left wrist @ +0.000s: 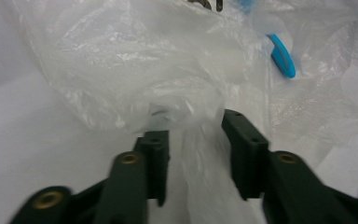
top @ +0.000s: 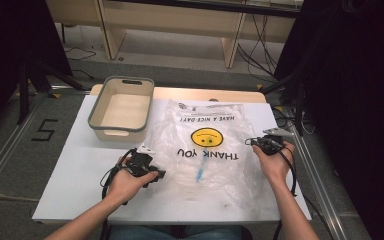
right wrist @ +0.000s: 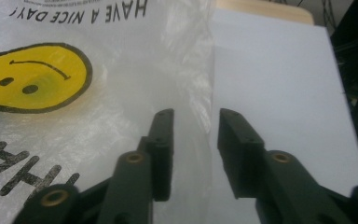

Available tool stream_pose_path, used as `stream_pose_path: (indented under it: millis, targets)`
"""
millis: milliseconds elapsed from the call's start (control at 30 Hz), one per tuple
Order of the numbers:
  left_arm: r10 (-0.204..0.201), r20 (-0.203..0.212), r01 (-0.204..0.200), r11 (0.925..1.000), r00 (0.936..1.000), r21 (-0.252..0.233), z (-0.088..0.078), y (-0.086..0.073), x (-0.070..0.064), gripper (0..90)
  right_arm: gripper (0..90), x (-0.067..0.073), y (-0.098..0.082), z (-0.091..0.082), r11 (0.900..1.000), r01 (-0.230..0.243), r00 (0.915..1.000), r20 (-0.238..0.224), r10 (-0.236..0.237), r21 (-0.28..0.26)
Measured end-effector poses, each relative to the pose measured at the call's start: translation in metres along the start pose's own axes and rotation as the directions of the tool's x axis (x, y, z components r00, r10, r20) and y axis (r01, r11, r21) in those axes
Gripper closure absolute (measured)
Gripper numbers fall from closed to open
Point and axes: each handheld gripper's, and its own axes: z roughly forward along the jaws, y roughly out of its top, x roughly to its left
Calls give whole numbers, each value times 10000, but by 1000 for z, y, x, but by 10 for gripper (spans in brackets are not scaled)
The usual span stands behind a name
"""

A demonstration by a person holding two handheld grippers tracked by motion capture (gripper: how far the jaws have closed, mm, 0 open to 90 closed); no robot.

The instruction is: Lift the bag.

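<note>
Clear plastic bag lies flat on the table; your left hand-held gripper stands half open astride its bunched left edge, your right hand-held gripper half open over the right edge, neither pinching. Next, probably close both and lift.

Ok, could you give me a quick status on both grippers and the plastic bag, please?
Left gripper open, bag edge between its jaws. Right gripper open at the other edge. Plastic bag flat on table, blue item inside. Bin clear of the work.
</note>
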Motion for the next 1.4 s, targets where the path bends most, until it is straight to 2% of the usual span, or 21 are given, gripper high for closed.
stream_pose_path:
  millis: [100, 200, 367, 467, 600, 667, 800, 967, 1133, 1200, 1267, 1300, 1400]
  targets:
    - [183, -347, -192, 9995, 9992, -235, -11, -3, 3, 458, 535, -2, 1, -16, 9996, 60, 10000, 76, -58, -266]
    - [-8, -407, -16, 9984, 9992, -573, -23, -7, 5, 373, 481, -1, 1, -34, 9980, -24, 9996, -288, 5, -633]
    - [-66, -603, 14, 9962, 9982, -869, -36, -12, 5, 318, 421, 5, -9, -57, 9962, 166, 9938, -1078, -258, -850]
    - [-54, -682, -9, 9959, 9977, -910, -40, -15, 3, 304, 414, 8, -20, -64, 9974, 258, 9868, -1580, -361, -672]
    - [-71, -769, 3, 9962, 9970, -874, -46, -21, 2, 287, 409, 11, -35, -73, 9987, 235, 9751, -2193, -329, -454]
    - [-36, -761, -14, 9979, 9971, -648, -47, -24, 1, 286, 409, 13, -40, -76, 9987, 316, 9707, -2370, -401, -396]
    - [31, -474, -46, 9995, 9989, -310, -49, -32, -6, 280, 402, 21, -51, -84, 9991, 408, 9539, -2969, -432, -142]
    - [270, -315, -267, 9996, 9991, 107, -46, -39, -14, 279, 394, 33, -65, -95, 9971, 720, 9278, -3687, -579, 245]
    - [576, -108, -564, 9939, 9983, 947, -33, -46, -17, 282, 382, 41, -76, -101, 9913, 1174, 9057, -4158, -825, 591]
    - [705, -221, -673, 9904, 9973, 1206, -28, -48, -16, 294, 376, 44, -80, -102, 9863, 1429, 8959, -4343, -933, 829]
    - [767, -255, -725, 9881, 9967, 1358, -25, -49, -16, 310, 374, 47, -84, -103, 9763, 1901, 8835, -4517, -1241, 1037]
    - [770, -268, -727, 9878, 9967, 1379, -23, -50, -16, 321, 374, 49, -86, -103, 9711, 2092, 8798, -4556, -1354, 1153]
    - [1044, -314, -983, 9831, 9940, 1543, -22, -50, -16, 369, 377, 53, -92, -102, 9541, 2623, 8639, -4758, -1654, 1445]
